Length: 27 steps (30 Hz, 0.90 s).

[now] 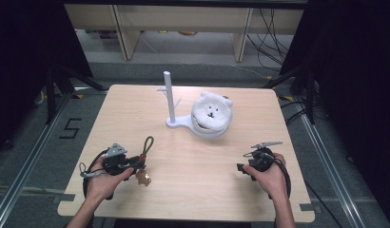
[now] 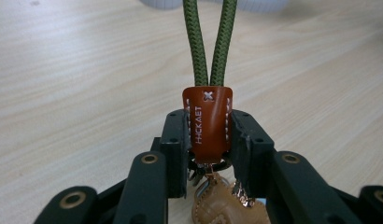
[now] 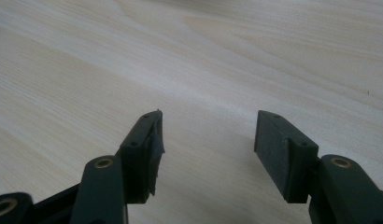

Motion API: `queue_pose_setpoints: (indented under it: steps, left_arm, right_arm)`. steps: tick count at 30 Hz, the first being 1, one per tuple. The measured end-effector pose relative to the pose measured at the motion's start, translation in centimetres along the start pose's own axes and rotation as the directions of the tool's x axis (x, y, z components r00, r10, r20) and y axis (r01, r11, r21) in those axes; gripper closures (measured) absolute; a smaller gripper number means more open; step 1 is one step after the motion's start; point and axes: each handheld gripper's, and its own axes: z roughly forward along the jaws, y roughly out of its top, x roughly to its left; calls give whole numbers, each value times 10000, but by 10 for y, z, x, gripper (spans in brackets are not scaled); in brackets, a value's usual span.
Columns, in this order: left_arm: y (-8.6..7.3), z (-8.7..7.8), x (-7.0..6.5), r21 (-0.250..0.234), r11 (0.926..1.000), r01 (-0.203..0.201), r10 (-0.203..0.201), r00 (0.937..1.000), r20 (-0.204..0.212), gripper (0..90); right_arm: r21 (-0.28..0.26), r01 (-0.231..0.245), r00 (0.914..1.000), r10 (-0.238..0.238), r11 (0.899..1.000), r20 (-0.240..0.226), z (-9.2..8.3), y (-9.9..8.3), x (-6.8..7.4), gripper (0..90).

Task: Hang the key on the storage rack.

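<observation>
The left gripper (image 2: pixel 208 135) was clenched on the brown leather tab of a keyring with a green cord loop (image 2: pixel 207 122), the loop (image 1: pixel 147 144) running straight out beyond the jaw tips toward the white plastic peg stand (image 1: pixel 170 102) farther up the wooden table (image 1: pixel 136 109). The tan charm (image 1: pixel 143 177) hung below. The right gripper (image 3: pixel 208 140) was released, holding nothing, well apart from the stand, so the left hand was the one placed to hook the loop.

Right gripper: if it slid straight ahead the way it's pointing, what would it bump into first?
Probably nothing soon: the right gripper, jaws open and empty, points along the bare light wooden table, and its way looks free, though depth is hard to judge.
</observation>
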Motion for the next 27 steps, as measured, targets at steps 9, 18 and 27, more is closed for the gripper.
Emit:
queue_pose_setpoints:
  steps: [9,18,27]
  left_arm:
    - [7,-5,-4,-1312,9911,-224,209,9997,-127,678]
    - [16,-8,-5,-2321,9726,-133,137,9999,-1,678]
    - [27,-9,-4,-2680,9630,-294,305,9995,1,678]
  right_arm:
    - [310,144,9996,-136,9994,-259,-3,1,-2,430]
    - [169,61,9999,-59,9998,-95,-3,1,-1,430]
    - [84,203,9998,-203,9998,15,-2,0,-1,430]
